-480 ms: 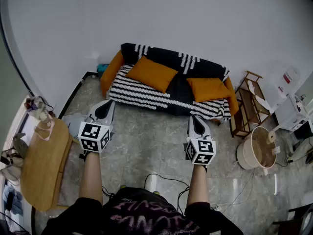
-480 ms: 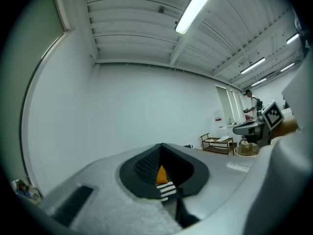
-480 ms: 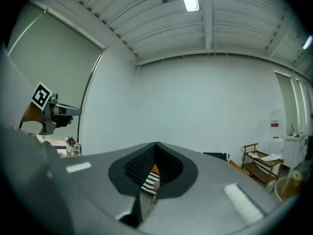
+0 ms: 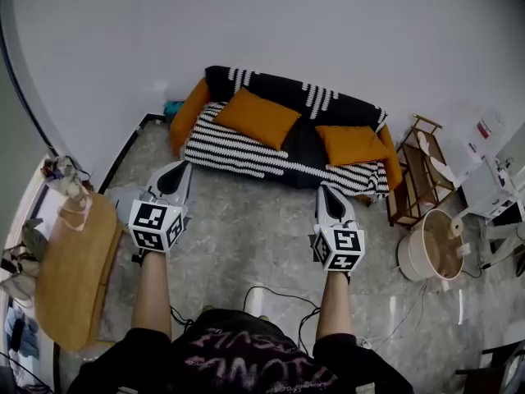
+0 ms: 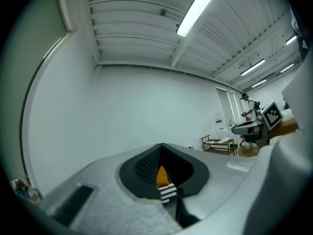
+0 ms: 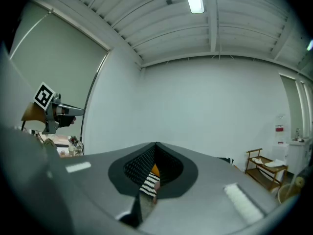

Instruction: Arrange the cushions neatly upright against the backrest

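Against the far wall (image 4: 287, 23) stands the sofa (image 4: 238, 156), striped cover. Left cushion (image 4: 257, 117) sits left of centre on the seat, tilted, prob. leaning on the backrest (image 4: 279, 89); right cushion (image 4: 351, 144) lies by the right armrest (image 4: 388, 161). Left gripper (image 4: 182, 167) & right gripper (image 4: 326, 190) hang level over the floor (image 4: 246, 228), well apart from the sofa, both w/ jaws closed together, nothing btwn them.
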### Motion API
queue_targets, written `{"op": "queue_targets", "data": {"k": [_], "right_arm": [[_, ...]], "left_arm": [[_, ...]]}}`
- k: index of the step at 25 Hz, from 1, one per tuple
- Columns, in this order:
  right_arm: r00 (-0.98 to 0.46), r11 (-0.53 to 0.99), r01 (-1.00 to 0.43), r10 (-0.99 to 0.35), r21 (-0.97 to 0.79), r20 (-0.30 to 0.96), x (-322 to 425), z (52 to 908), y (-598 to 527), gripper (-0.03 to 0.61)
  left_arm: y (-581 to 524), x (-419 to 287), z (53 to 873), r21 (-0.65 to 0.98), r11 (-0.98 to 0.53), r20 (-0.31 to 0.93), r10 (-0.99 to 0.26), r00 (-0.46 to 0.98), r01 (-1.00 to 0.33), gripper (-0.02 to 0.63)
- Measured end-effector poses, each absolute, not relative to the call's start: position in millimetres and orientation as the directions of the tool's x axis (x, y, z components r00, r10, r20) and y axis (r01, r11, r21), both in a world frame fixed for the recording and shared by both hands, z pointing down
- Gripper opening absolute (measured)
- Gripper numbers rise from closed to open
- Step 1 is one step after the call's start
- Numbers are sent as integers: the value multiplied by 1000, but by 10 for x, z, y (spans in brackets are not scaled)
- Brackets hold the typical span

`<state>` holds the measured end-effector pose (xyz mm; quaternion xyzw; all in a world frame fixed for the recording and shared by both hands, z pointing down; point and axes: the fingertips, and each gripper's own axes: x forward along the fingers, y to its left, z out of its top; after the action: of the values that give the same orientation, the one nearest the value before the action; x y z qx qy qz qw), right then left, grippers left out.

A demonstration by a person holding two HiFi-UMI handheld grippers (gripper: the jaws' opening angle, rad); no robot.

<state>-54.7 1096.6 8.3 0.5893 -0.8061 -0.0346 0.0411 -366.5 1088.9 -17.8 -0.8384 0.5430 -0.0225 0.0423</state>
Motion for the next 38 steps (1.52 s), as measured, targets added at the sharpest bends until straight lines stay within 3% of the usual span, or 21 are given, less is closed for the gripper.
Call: {"op": "queue_targets", "data": {"k": [25, 38], "right_arm": [[-251, 253, -966, -967, 51, 37, -1199, 216, 10812, 14], [-282, 286, -957, -957, 49, 70, -1126, 457, 9756, 14]], "left_arm": [[10539, -4351, 20, -56, -468, -1, -883, 469, -882, 8], [9553, -4169, 302, -69, -485, 40, -874, 483, -872, 8]]}}
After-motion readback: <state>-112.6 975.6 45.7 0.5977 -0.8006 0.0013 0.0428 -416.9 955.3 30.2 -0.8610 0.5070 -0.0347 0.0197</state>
